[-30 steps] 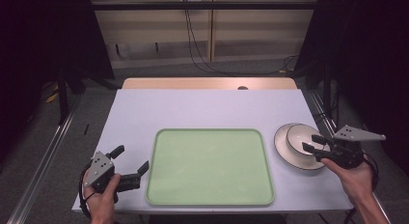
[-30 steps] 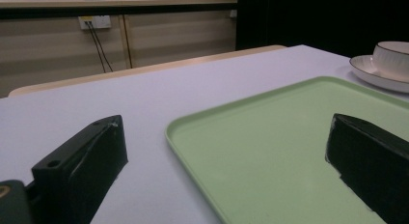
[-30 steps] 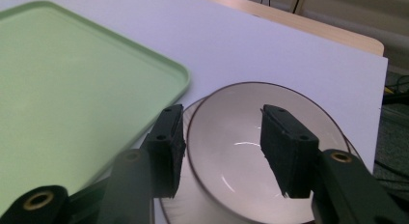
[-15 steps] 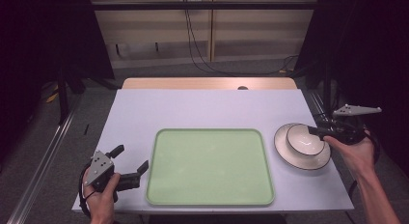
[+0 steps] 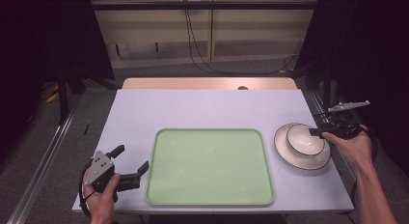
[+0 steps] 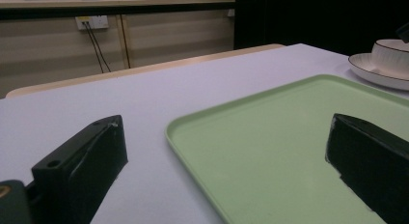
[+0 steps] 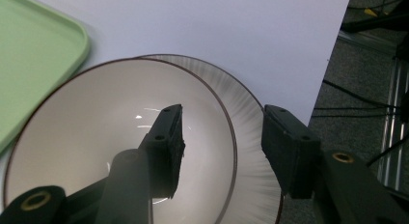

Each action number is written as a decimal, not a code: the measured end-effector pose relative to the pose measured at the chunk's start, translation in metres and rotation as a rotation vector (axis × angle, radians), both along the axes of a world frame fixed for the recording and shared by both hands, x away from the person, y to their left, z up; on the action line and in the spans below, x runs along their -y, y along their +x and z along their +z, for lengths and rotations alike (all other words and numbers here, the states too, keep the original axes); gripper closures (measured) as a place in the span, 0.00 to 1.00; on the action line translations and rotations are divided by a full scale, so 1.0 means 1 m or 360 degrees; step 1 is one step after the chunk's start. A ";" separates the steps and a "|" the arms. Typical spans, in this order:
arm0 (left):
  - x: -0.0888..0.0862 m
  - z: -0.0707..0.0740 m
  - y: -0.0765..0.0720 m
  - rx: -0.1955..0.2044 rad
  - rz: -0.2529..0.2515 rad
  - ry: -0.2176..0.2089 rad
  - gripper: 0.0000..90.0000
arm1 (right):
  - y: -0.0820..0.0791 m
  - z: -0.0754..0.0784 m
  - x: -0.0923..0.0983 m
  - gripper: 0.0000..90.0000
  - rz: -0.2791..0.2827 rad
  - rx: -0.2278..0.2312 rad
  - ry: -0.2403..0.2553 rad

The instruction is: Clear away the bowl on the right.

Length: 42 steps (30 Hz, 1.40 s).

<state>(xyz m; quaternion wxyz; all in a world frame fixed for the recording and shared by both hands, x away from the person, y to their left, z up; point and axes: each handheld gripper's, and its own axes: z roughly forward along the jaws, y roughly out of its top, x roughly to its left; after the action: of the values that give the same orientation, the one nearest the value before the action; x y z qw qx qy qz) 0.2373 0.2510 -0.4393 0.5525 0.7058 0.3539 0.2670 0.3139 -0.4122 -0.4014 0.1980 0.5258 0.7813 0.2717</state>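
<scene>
High view: we see the left gripper (image 5: 129, 165) with jaws apart at the bench (image 5: 202, 108) corner beside the green tray (image 5: 210, 166), left gripper view confirms that gap, right gripper view has the right gripper (image 7: 222, 137) jaws apart, straddling the bowl (image 7: 72, 137) rim on its plate (image 7: 251, 118).

Right tongs (image 7: 219, 142) now straddle the bowl (image 7: 96, 137) rim

- Table (image 5: 202, 108): white top, with a bare wooden strip along its far edge.
- Green tray (image 5: 210, 166): front centre.
- Plate (image 5: 318, 159): right of tray.
</scene>
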 end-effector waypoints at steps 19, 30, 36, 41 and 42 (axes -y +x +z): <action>-0.001 0.000 0.000 0.0004 0.0003 0.0007 0.01 | 0.012 -0.024 0.007 0.63 -0.0057 -0.0212 0.0005; -0.001 0.000 -0.001 -0.0003 0.0000 0.0004 0.01 | 0.022 -0.030 -0.003 0.83 -0.0032 -0.0321 0.0005; -0.001 0.000 -0.001 0.0001 0.0000 0.0011 0.01 | 0.022 -0.029 -0.003 0.86 -0.0022 -0.0339 0.0014; -0.001 0.000 -0.001 0.0001 0.0000 0.0014 0.01 | 0.022 -0.029 -0.001 0.91 -0.0068 -0.0328 0.0091; -0.001 0.000 0.000 0.0000 -0.0003 0.0011 0.01 | 0.021 -0.029 0.000 0.93 -0.0075 -0.0328 0.0115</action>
<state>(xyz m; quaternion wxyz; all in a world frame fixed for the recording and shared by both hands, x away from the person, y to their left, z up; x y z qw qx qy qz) 0.2369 0.2517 -0.4394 0.5504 0.7081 0.3522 0.2678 0.3351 -0.4123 -0.4301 0.1038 0.5761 0.7746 0.2394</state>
